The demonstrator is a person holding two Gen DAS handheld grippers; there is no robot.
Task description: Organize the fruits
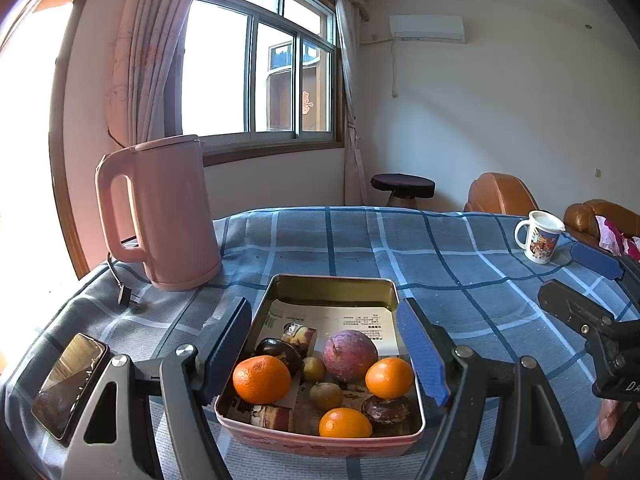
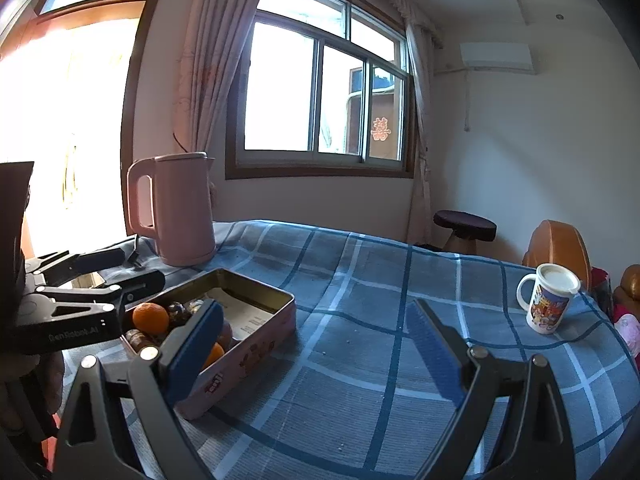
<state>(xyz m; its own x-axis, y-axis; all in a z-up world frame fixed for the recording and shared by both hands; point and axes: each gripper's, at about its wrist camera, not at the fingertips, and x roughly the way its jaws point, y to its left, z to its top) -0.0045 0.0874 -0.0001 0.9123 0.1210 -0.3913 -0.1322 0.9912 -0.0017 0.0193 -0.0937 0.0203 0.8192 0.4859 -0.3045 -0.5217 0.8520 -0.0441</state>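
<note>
Worktop [image 1: 460,264] covered with blue plaid cloth. Pink rectangular tin [image 1: 320,360] sits open on it, lined with printed paper.

Contents of tin: 3 oranges, left [image 1: 262,379], right [image 1: 389,377] and front [image 1: 345,423]; 1 reddish-purple round fruit [image 1: 350,355] between and behind the oranges; 2 small brownish-green fruits [image 1: 326,395]; 1 dark purple fruit at back left [image 1: 279,354] and 1 at front right [image 1: 386,409]. All fruit bunched in the near half; far half shows bare paper.

Left claw [image 1: 322,354]: open, blue pads standing outside the tin's 2 long sides, not touching any fruit. Whether the pads touch the tin walls cannot be told.

Right claw [image 2: 314,348]: open, nothing between the pads. Its left pad overlaps the tin's near corner in its own view; right pad over bare cloth.

Pink kettle [image 1: 160,216] stands behind and left of the tin, near it. Lidded picture mug [image 1: 540,240] well apart at far right. Phone [image 1: 70,384] lies left of the tin.
</note>
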